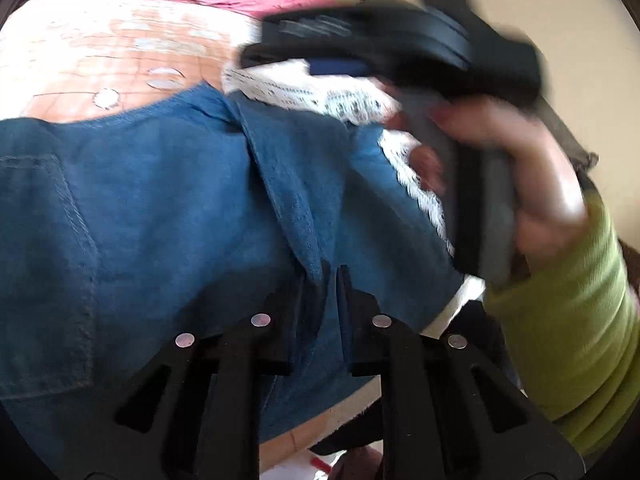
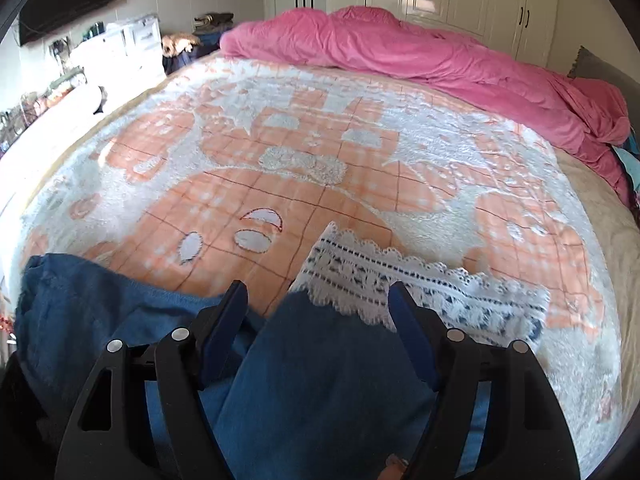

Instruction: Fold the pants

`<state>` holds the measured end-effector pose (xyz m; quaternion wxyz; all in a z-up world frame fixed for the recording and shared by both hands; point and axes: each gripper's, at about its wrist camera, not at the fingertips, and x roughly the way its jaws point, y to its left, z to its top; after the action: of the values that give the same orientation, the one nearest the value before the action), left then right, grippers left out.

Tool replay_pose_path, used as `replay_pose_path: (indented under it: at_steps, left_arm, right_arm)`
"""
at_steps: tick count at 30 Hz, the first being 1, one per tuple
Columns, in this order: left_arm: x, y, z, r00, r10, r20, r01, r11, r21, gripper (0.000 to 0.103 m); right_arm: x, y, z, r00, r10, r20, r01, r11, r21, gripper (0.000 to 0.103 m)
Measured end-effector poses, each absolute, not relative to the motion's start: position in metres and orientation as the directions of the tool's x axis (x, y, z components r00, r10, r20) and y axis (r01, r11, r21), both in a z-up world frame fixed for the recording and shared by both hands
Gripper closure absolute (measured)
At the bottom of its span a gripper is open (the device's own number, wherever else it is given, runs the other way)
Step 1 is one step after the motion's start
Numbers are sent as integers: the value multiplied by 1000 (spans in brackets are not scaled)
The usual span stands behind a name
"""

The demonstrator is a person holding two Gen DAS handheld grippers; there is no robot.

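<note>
Nearby, one pair of blue pants (image 1: pixel 160 208) lies at the blanket's (image 2: pixel 360 152) near edge, left gripper (image 1: pixel 326 276) clenched on a denim fold, right gripper (image 2: pixel 318 300) released above its lace hem (image 2: pixel 420 284)

Right gripper (image 1: pixel 344 68) blurred; pants (image 1: pixel 160 220) cut off below.
</note>
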<state>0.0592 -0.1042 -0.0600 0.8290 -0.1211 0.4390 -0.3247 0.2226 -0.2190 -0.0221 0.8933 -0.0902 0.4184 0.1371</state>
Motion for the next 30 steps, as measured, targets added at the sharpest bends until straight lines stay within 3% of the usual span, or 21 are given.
replay_pose_path:
  at_steps: [7,8,9,11,12,13,18,26,30]
  left_arm:
    - [51,-106,-57,414,-642,-645,463,759,-458,94]
    - [50,-106,-57,416,-640,-646,467,760,-453,94]
    - [49,-107,-57,419,-639,-646,471,761,-447,94]
    - [46,-110,-56,424,-638,-643,477,761,-440,94]
    - [45,-108,-55,430,-636,-641,479,762,-435,94]
    - [45,-111,-55,436,-632,-641,478,766,-430,94]
    - [40,-107,-50,470,-616,-632,469,781,-412,94]
    - [39,-109,-48,499,-613,-613,489,783,-385,90]
    - [37,-110,-43,501,-617,-607,508,778,-370,103]
  right_arm:
    - [265,-202,-55,565,42,-824,-240,964,-116,33]
    - [269,-201,-59,559,32,-828,-232,965,-120,38]
    - [273,-202,-63,552,27,-833,-226,967,-118,43]
    - [280,-207,-70,537,48,-842,-224,971,-88,68]
    - [280,-211,-71,538,64,-840,-225,972,-70,74]
    - [279,-214,-69,546,73,-835,-226,972,-63,92]
    - [250,-255,-34,617,195,-762,-209,975,80,93]
    - [193,-330,22,739,213,-639,-128,976,178,95]
    - [162,-358,33,767,219,-604,-102,970,222,95]
